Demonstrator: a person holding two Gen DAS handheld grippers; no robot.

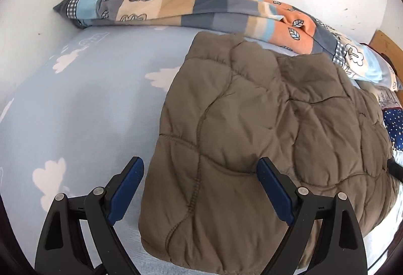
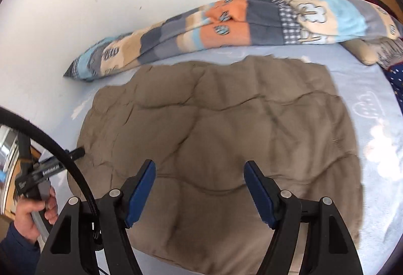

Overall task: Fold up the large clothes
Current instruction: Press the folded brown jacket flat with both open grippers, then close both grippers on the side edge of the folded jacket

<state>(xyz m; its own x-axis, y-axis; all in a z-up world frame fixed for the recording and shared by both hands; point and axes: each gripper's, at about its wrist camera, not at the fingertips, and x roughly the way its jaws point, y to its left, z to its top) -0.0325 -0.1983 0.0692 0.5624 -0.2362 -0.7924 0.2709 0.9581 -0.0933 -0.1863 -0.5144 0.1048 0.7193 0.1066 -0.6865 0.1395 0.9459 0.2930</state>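
A brown quilted garment [image 1: 252, 124] lies folded into a rough rectangle on a light blue bed sheet with white clouds [image 1: 75, 103]. My left gripper [image 1: 200, 163] hovers open over its near left corner, one finger above the sheet and the other above the fabric, with nothing between them. In the right wrist view the same garment [image 2: 214, 124] spreads flat, and my right gripper [image 2: 199, 164] stands open above its near edge, holding nothing. A person's hand [image 2: 30, 217] grips the other tool's handle at the lower left, beside a black cable [image 2: 50, 144].
A rolled patchwork duvet [image 1: 176, 8] in blue, beige, grey and orange lies along the white wall behind the garment. A pillow [image 2: 372, 53] and a navy starred cloth [image 1: 393, 124] sit at the right end. A wooden board [image 1: 385, 45] stands beyond them.
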